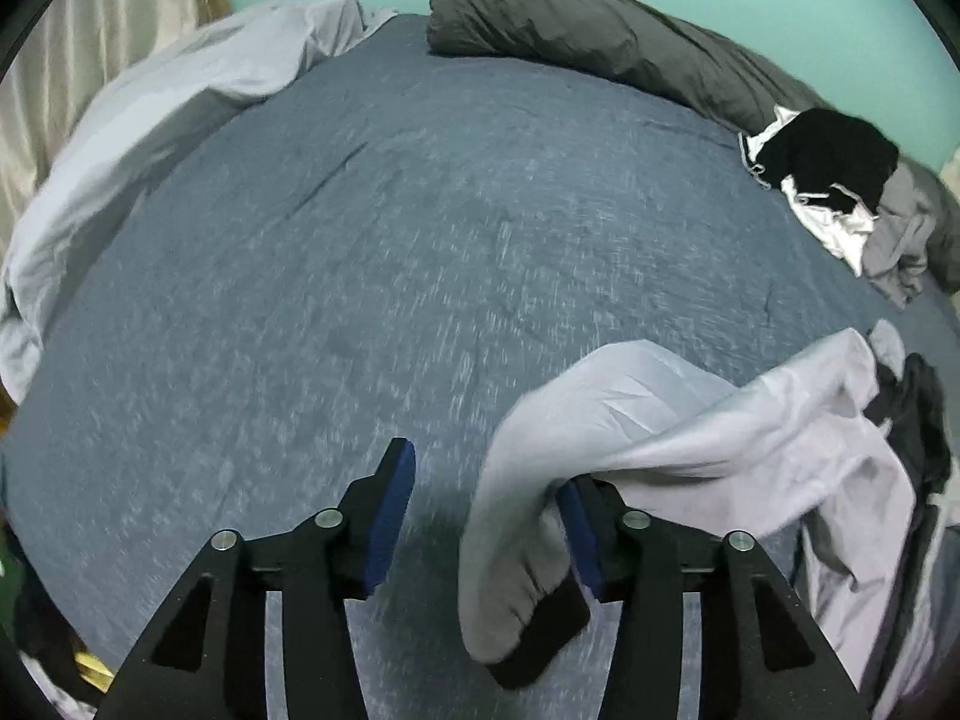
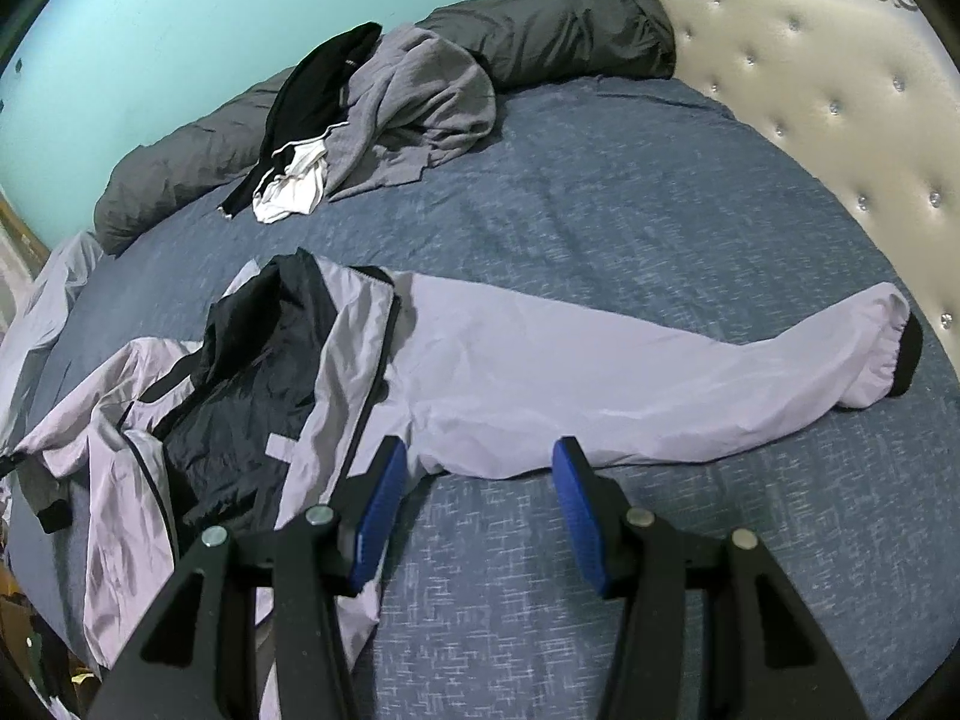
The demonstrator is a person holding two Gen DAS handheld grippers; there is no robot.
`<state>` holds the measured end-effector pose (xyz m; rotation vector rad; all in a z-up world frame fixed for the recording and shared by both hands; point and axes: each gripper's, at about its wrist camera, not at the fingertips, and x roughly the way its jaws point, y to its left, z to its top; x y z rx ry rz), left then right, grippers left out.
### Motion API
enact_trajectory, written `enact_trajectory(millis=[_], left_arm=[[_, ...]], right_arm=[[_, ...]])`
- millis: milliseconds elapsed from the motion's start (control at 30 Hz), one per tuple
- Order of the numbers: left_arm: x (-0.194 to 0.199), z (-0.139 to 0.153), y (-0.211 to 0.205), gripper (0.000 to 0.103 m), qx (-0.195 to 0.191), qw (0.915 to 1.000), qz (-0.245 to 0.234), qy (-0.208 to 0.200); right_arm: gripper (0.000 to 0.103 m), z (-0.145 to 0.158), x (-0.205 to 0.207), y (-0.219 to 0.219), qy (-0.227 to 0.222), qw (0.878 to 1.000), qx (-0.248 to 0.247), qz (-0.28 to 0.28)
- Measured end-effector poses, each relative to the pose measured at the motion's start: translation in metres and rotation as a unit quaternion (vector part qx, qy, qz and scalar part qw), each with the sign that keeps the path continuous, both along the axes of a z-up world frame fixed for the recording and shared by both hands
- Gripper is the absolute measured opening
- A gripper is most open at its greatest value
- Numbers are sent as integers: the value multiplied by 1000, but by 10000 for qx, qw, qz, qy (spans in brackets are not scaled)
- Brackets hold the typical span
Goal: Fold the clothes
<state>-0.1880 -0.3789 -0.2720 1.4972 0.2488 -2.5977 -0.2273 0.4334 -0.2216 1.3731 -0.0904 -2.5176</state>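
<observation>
A pale lilac jacket [image 2: 510, 360] with a dark lining lies spread on the blue bed sheet [image 2: 630, 192]. One sleeve stretches right and ends in a black cuff [image 2: 906, 354]. My right gripper [image 2: 480, 450] is open, its blue pads hovering at the jacket's near edge below that sleeve, gripping nothing. In the left wrist view, the jacket's other sleeve [image 1: 690, 420] is lifted and drapes over the right finger of my left gripper [image 1: 486, 474]. Its black cuff [image 1: 540, 630] hangs down between the widely spread fingers. The left gripper is open, not clamped on the cloth.
A rolled dark grey duvet [image 1: 600, 42] lies along the far edge by the teal wall. A pile of black, white and grey clothes [image 2: 390, 108] sits beside it. Pale bedding [image 1: 150, 138] is bunched at the left. A tufted cream headboard [image 2: 810, 90] borders the right.
</observation>
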Motion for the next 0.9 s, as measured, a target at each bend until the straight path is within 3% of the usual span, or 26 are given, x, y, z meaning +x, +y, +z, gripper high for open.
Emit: enact_trajectory(millis=[200, 433, 667, 733, 767, 900], left_arm=[[22, -16, -5, 57, -38, 9997, -143, -193], [56, -49, -22, 57, 659, 9972, 258, -251], [71, -92, -23, 58, 1463, 9876, 519, -219], [69, -94, -24, 43, 1598, 9858, 493, -173], [67, -92, -21, 18, 1553, 9870, 379, -186], [65, -66, -14, 11, 1279, 9916, -166, -133]], right_arm=[[52, -2, 7, -13, -40, 9999, -25, 111], [52, 3, 17, -19, -26, 9998, -49, 172], [52, 2, 22, -26, -63, 9997, 8, 226], [52, 2, 24, -28, -69, 9997, 25, 243], [52, 3, 25, -29, -61, 9996, 59, 268], [52, 6, 26, -31, -35, 9996, 93, 280]])
